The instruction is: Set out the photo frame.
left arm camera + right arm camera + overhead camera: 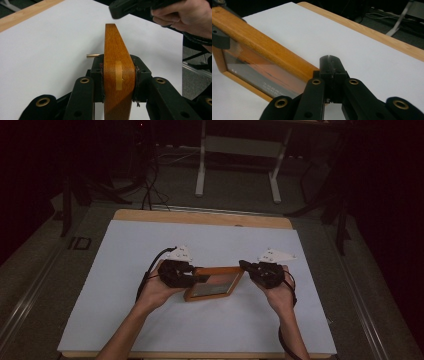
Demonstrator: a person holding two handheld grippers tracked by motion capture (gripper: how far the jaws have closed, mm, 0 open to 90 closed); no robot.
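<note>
Jaws of the left gripper (119, 75) pinch the wooden picture frame (214, 282); right gripper (331, 65) jaws pressed together, empty, beside the frame's corner above the white table sheet (150, 245).

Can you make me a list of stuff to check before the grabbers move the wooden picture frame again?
1. Left gripper squeezing the wooden frame: ok, both pads press its edge.
2. Right gripper holding the frame: not ok, its jaws are shut together beside the corner, nothing between them.
3. Frame off the table: cannot tell; it is tilted, its lower edge may rest on the white sheet.
4. Glass front unbroken: ok, no cracks visible.
5. Small brass peg behind the frame safe: cannot tell.
</note>
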